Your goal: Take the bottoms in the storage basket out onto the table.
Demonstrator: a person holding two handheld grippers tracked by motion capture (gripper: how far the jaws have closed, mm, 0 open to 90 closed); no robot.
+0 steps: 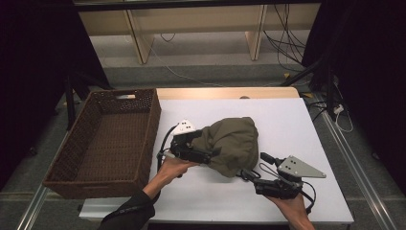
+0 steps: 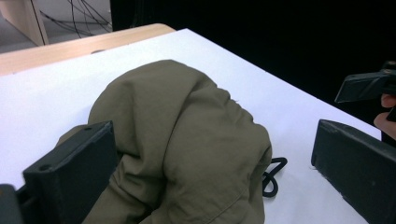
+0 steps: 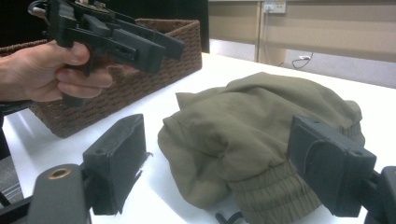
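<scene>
The left gripper (image 1: 203, 152) sits at the garment's nine-o'clock edge with its jaws spread wide; in the left gripper view one jaw presses against the cloth's flank while the other stands clear over bare table, so nothing is pinched yet. The right gripper (image 1: 249, 175) waits at the five-o'clock corner of the bundle, its jaws likewise apart, straddling the ribbed cuff in the right gripper view without closing on it. Between them lies the olive garment (image 1: 230, 143), a crumpled heap near the middle of the white table (image 1: 297, 120), with a dark drawstring (image 2: 272, 175) poking out beneath its hem. At about nine o'clock from the heap, well apart from it, stands the wicker basket (image 1: 151, 124), holding nothing that can be seen. Judging by this, the work is at its start: the cloth is neither gripped nor lifted, and the grasp, any folding and a probable move to the basket all remain. The count: two grippers, one garment, one basket, one table.
</scene>
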